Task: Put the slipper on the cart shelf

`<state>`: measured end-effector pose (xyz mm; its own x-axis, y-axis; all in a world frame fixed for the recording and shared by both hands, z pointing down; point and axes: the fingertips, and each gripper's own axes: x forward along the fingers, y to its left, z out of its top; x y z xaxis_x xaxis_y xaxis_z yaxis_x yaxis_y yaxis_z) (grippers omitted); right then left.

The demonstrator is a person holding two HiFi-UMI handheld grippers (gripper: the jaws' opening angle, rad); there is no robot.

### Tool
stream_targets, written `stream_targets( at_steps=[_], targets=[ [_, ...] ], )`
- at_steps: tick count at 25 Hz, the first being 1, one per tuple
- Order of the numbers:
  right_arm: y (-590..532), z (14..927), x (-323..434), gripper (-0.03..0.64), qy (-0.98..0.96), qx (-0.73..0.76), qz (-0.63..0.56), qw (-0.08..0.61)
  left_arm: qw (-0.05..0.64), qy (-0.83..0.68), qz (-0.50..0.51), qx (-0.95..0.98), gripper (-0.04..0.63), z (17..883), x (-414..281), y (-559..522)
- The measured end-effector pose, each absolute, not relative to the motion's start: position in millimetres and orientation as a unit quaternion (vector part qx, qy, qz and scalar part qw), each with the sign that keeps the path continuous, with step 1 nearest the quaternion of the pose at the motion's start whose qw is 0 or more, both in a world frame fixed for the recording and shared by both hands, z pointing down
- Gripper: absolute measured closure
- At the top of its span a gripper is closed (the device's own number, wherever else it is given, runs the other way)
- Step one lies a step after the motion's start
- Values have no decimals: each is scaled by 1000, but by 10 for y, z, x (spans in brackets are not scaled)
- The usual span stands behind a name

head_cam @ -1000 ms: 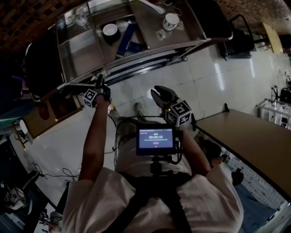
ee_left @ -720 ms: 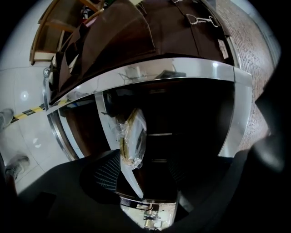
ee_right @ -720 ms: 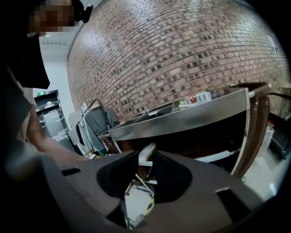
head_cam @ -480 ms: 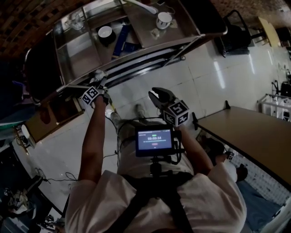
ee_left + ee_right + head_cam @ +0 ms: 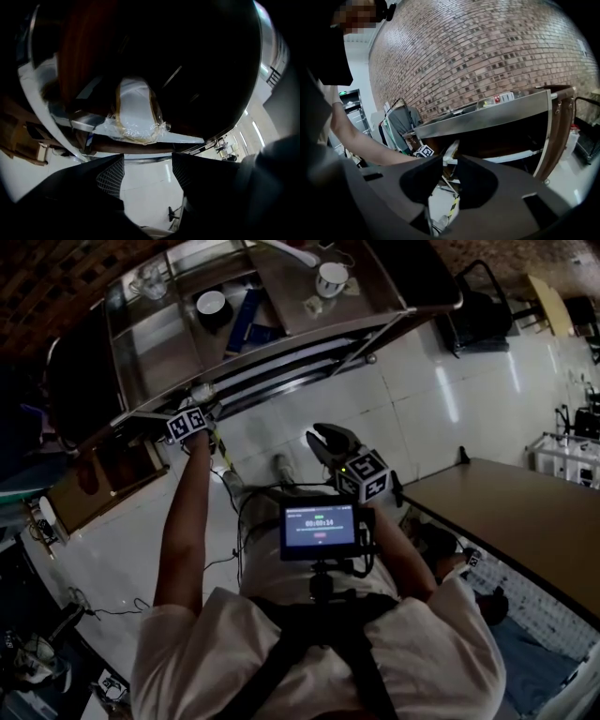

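In the left gripper view a white slipper (image 5: 136,112) with a tan rim, wrapped in clear plastic, lies on the cart shelf (image 5: 180,138) under the dark upper deck. My left gripper (image 5: 146,171) is open just below and in front of it, with nothing between the jaws. In the head view the left gripper (image 5: 190,418) is at the cart's (image 5: 281,343) near edge, and the slipper is hidden under the top. My right gripper (image 5: 330,440) hangs back over the floor with a narrow gap between its jaws, holding nothing. In the right gripper view (image 5: 449,180) the slipper (image 5: 451,151) shows beyond the jaws.
The cart's steel top carries a cup (image 5: 330,279), a bowl (image 5: 210,302) and a blue box (image 5: 246,320). A wooden table (image 5: 525,521) stands at the right and a dark chair (image 5: 487,310) at the far right. White floor tiles (image 5: 412,399) lie between.
My left gripper has shifted a little up and left along the cart's edge. The right gripper has hardly moved.
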<state>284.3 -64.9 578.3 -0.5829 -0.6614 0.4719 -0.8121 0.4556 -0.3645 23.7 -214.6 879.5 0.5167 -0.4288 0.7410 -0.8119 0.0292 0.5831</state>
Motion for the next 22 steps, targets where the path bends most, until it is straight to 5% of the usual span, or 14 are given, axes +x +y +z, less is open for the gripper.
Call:
stream_targets(
  at_steps=[8,10,22],
  targets=[
    [-796,5658,2833,512,-854,430,271,108,600,-427,44,675,293,8429,292,-1539],
    [-857,5595,2844,512,-857,428,270,100,576,-428,15,696,355,8169,299,-1378],
    [-990,5016,2777,512,-890,394,222,62,352,-461,-78,811,449,6023,147,-760]
  ],
)
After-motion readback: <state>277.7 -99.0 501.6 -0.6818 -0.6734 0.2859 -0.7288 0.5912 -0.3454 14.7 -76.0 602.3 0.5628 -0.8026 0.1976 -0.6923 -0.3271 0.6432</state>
